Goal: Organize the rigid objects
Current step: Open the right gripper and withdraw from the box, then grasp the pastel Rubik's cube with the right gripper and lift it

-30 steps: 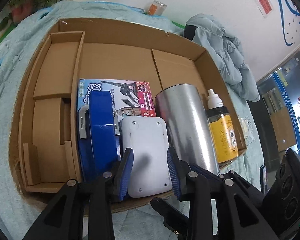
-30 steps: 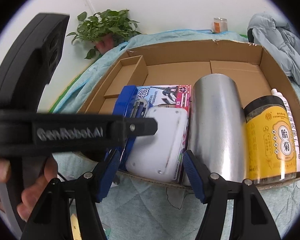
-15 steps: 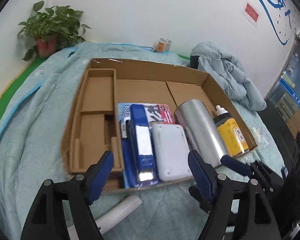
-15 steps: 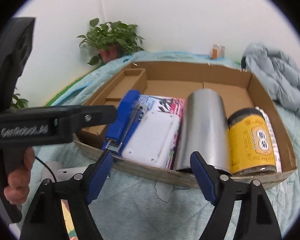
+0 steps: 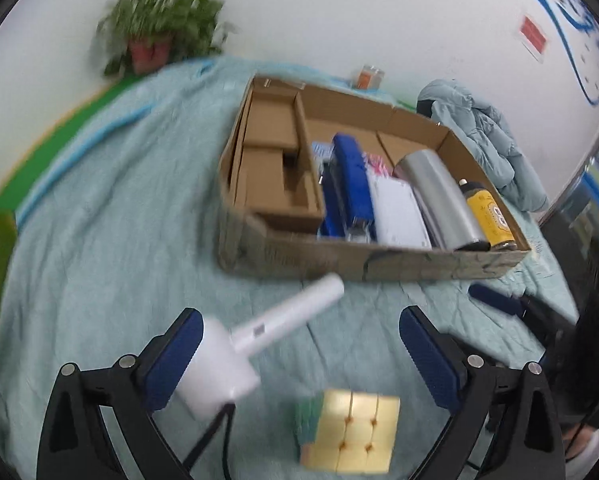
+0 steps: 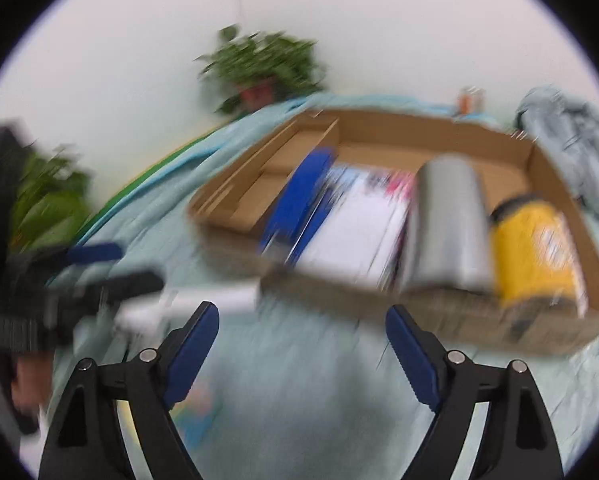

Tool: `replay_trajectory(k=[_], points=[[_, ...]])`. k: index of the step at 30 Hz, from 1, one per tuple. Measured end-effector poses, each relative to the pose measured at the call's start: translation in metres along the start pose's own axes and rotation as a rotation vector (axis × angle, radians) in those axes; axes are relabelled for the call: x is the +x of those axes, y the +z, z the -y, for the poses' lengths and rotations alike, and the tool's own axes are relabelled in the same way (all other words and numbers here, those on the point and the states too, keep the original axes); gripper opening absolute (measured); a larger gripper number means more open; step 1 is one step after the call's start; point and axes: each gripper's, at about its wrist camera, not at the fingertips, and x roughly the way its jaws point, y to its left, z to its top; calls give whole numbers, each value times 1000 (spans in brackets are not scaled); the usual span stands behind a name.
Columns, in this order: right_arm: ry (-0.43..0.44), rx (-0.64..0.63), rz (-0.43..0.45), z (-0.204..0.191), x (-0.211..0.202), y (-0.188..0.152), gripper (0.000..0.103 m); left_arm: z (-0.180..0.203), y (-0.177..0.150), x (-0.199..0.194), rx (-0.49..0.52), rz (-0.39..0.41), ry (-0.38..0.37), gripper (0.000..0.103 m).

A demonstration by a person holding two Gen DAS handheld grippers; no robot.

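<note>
Reaching for the next loose piece, looks like: left gripper point(image 5: 299, 356) jaws opening, empty, white plastic handheld device point(image 5: 255, 348) at 10 o'clock, yellow-faced puzzle cube point(image 5: 349, 432) at 6, cardboard box point(image 5: 379, 264) at 12; right gripper point(image 6: 301, 344) opening, empty. Next: straddle one, squeeze.

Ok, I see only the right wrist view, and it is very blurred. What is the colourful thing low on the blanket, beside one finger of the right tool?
Observer: The left wrist view shows a puzzle cube, yellow face up, on the blanket outside the cardboard box.
Operator: And the white thing near it?
Observer: A white handheld device with a black cable. It lies between the fingers of the left tool, close to one. The jaws are opening and grip nothing.
</note>
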Motion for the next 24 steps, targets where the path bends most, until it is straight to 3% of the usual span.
replay_trajectory(k=[4,7,9,12,13,14,15,19,24], points=[[101,-7,-90,-6,-11,-47,86,-23,-21,5,-94,-87,-94,99],[186,12,-140,-19,-14,-67,86,-22,-36,7,-63,-114,-60,98],[193,-31,-148,-36,-12,-74,85,-21,-44,7,-69,-122,-61,97],[223,-16,-156,-47,-4,-72,85,-15,-51,6,-80,-147,-81,90],[231,1,-152,-47,-2,-72,85,-13,-54,5,-75,-153,-78,84],[237,14,-146,-47,-1,-69,84,-10,-56,5,-67,-163,-90,69],[240,17,-142,-48,0,-67,82,-6,-57,6,-58,-189,-111,65],[249,8,-141,-48,4,-63,77,11,-56,6,-16,-198,-96,65],[266,-13,-140,-50,9,-62,72,23,-55,27,-31,-268,-149,61]])
